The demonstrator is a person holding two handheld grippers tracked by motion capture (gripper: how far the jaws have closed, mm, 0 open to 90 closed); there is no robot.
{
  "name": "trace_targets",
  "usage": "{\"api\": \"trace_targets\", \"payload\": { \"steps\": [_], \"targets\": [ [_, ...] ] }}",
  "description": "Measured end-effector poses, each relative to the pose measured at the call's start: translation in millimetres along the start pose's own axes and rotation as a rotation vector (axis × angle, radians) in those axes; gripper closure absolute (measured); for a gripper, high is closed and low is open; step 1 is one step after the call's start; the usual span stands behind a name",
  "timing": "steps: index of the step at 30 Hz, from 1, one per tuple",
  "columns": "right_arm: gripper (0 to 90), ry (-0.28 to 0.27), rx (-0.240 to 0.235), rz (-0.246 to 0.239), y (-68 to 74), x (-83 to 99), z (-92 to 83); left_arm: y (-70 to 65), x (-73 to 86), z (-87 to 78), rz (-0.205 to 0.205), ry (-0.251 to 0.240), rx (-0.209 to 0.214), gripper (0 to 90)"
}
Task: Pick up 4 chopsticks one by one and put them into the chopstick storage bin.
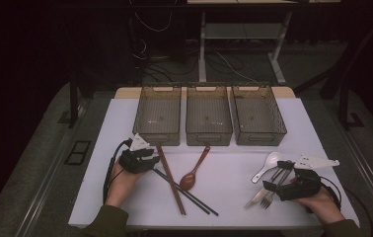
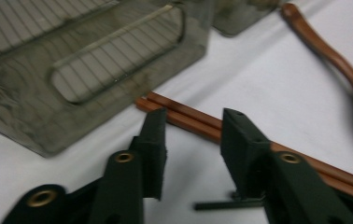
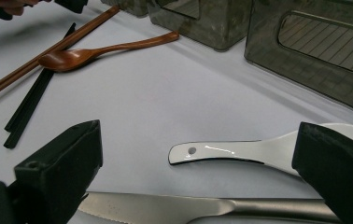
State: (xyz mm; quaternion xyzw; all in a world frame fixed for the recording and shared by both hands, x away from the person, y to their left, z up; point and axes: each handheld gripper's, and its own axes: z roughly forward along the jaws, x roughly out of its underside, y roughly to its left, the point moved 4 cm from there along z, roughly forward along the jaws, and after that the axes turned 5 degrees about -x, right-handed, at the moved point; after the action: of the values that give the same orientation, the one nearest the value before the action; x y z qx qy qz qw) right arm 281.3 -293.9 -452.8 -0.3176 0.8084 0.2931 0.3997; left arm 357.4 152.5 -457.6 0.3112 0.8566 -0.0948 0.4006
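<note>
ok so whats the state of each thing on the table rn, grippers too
left gripper: jaws partly closed around the brown chopsticks, not yet pressing
right gripper: open over the knife and white spoon
three bins: upright, look empty
wooden spoon: lying flat, untouched
black chopsticks: lying flat, crossed under the brown pair
fork: flat beside the knife

A lab or test room is suggested. A white table (image 1: 125, 118) is set on grey carpet (image 1: 41, 148) in a dark room. Loose cables (image 1: 165, 64) and a desk frame (image 1: 239, 44) are seen behind it.
</note>
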Motion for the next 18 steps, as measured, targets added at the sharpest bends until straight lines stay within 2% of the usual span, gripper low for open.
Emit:
{"api": "trace_targets", "payload": {
  "steps": [11, 18],
  "targets": [
    [1.8, -0.011, 0.002, 0.01, 0.9, 0.7, -2.4, 11.8, -7.8, 18.3, -0.017, 0.028, -0.044, 87.7],
    [1.8, -0.014, -0.005, 0.011, -1.0, -0.6, -0.2, 13.4, -7.0, 26.3, -0.01, 0.05, -0.053, 89.0]
  ]
}}
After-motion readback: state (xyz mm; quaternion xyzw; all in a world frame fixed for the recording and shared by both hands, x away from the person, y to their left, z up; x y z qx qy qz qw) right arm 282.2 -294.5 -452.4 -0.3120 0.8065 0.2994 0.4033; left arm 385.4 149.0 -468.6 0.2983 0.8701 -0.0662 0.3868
